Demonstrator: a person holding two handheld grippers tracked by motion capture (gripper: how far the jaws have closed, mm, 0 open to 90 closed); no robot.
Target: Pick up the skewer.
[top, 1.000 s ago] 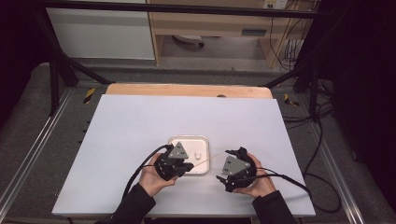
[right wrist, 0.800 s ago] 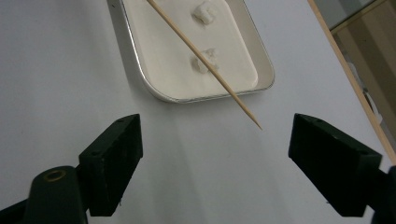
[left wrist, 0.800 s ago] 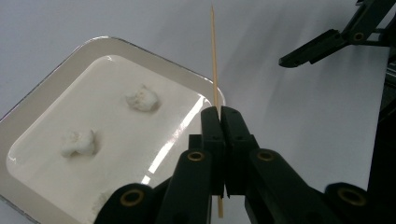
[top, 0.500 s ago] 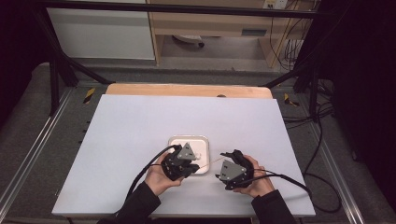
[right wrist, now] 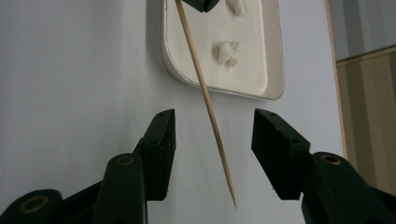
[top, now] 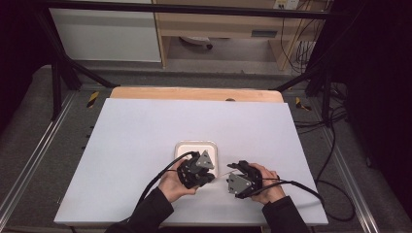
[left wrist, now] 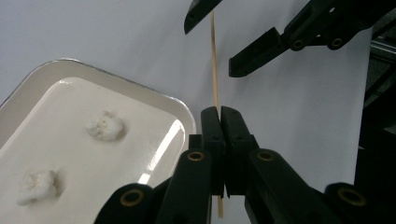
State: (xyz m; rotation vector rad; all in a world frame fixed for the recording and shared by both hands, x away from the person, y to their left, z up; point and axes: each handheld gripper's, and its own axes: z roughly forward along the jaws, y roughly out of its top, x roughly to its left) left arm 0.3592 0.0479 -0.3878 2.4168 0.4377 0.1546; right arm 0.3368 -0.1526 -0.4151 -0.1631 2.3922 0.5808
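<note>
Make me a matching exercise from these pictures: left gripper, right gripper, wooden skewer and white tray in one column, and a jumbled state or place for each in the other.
1. left gripper
2. right gripper
3. wooden skewer
4. white tray

A. holds two popcorn pieces
B. jaws apart around the pointed end, just been closing
C. shut on a thin stick
D. reaches from one gripper to between the other's jaws

Pairs: 1-C, 2-B, 3-D, 4-A

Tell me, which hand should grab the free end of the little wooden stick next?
The right one. The right tool already has the wooden stick between its jaws, which have just been closing but do not touch it yet. The left tool is busy, shut on the stick's other end beside the white tray.
</note>
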